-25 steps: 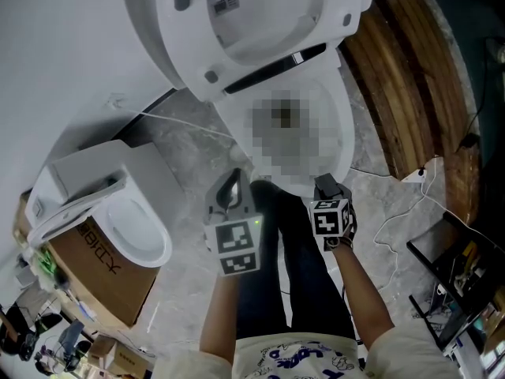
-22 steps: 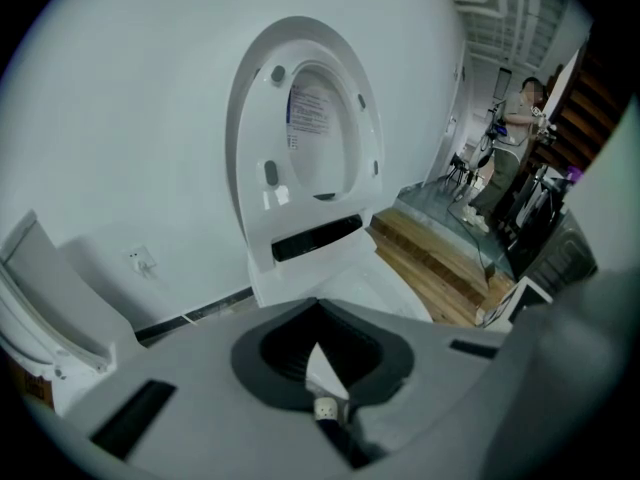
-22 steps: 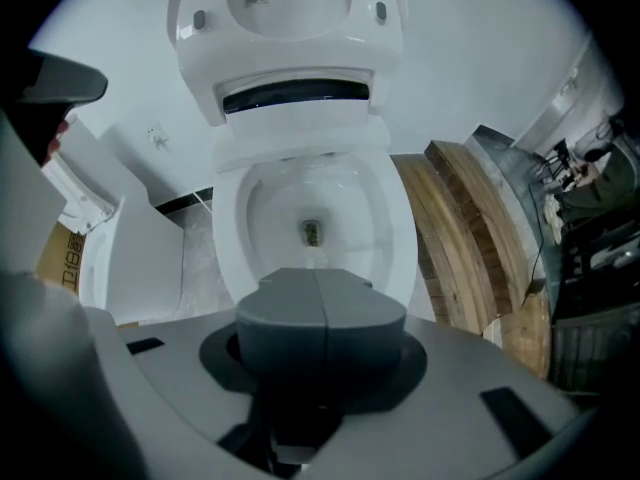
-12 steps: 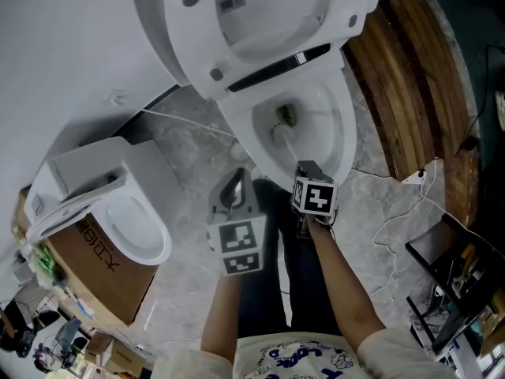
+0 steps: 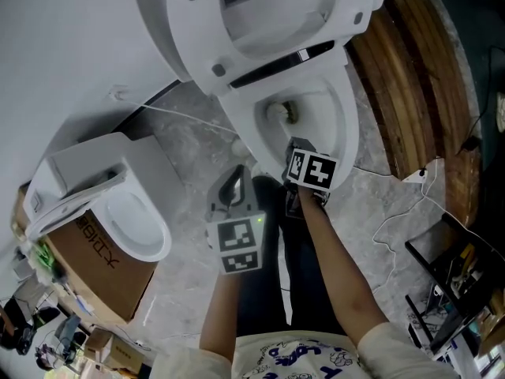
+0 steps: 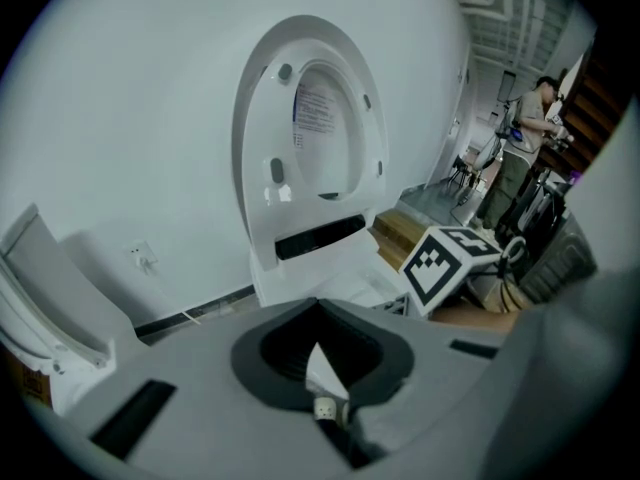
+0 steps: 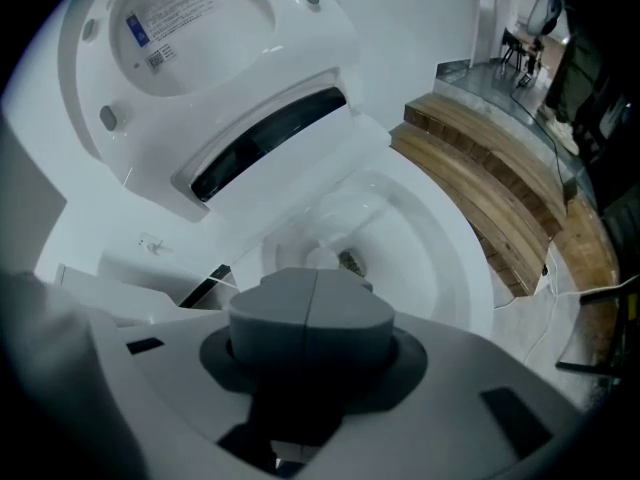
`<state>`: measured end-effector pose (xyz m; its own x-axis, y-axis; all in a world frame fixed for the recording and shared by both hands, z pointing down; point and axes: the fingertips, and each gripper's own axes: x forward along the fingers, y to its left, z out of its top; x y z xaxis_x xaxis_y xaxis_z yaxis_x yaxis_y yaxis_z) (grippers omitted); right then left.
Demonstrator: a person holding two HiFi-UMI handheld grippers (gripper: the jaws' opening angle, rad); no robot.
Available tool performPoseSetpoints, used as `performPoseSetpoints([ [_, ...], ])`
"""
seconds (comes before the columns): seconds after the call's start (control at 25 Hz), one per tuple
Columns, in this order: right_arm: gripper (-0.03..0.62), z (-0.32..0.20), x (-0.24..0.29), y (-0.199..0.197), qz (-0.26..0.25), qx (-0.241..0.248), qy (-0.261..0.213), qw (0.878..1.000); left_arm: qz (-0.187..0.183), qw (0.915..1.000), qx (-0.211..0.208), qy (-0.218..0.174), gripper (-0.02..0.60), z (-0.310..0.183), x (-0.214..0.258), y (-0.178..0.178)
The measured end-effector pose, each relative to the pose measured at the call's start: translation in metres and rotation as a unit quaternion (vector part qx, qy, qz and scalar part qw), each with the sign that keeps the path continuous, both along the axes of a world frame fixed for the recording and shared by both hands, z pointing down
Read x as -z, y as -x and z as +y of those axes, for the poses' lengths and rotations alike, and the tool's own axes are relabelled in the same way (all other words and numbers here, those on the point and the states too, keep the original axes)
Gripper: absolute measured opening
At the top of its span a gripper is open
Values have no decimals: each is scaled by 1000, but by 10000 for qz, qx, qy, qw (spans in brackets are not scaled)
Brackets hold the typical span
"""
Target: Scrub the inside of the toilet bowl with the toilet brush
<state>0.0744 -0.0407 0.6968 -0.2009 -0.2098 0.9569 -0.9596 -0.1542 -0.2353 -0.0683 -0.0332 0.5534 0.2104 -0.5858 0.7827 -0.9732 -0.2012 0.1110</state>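
A white toilet stands with its lid and seat [image 5: 260, 22] raised, and its bowl [image 5: 341, 136] is open below me. The white toilet brush head [image 5: 277, 111] rests deep inside the bowl, beside the drain hole. My right gripper [image 5: 294, 147] hangs over the bowl's near rim, shut on the brush handle, which its own body hides. In the right gripper view the jaws [image 7: 315, 303] meet on a seam, and the brush head [image 7: 322, 258] shows just beyond them. My left gripper [image 5: 233, 177] is shut and holds nothing, left of the bowl's front and over the floor; it faces the raised lid [image 6: 315, 138].
A second white toilet [image 5: 118, 212] sits on a cardboard box [image 5: 95, 267] at the left. Curved wooden steps [image 5: 410, 77] lie right of the bowl. White cables [image 5: 394, 219] cross the marble floor, and a black rack [image 5: 454, 283] stands lower right. A person [image 6: 522, 143] stands far off.
My right gripper has moved forward and left over the near rim. The brush head has slid further into the bowl, toward its back left. The left gripper has stayed put.
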Motion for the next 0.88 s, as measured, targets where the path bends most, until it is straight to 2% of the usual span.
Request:
performPoseSetpoints([
  [0.6,164,60,11,-17,-194,307,45,9993,31,10000,-39,48,2,-3,-3,-3],
  [0.76,164,80,14,-35,-141,560,130,9982,42,10000,-41,44,2,-3,-2,-4],
  [0.88,164,89,15,-50,-92,954,175,9952,30,10000,-72,29,2,-4,-1,-3],
])
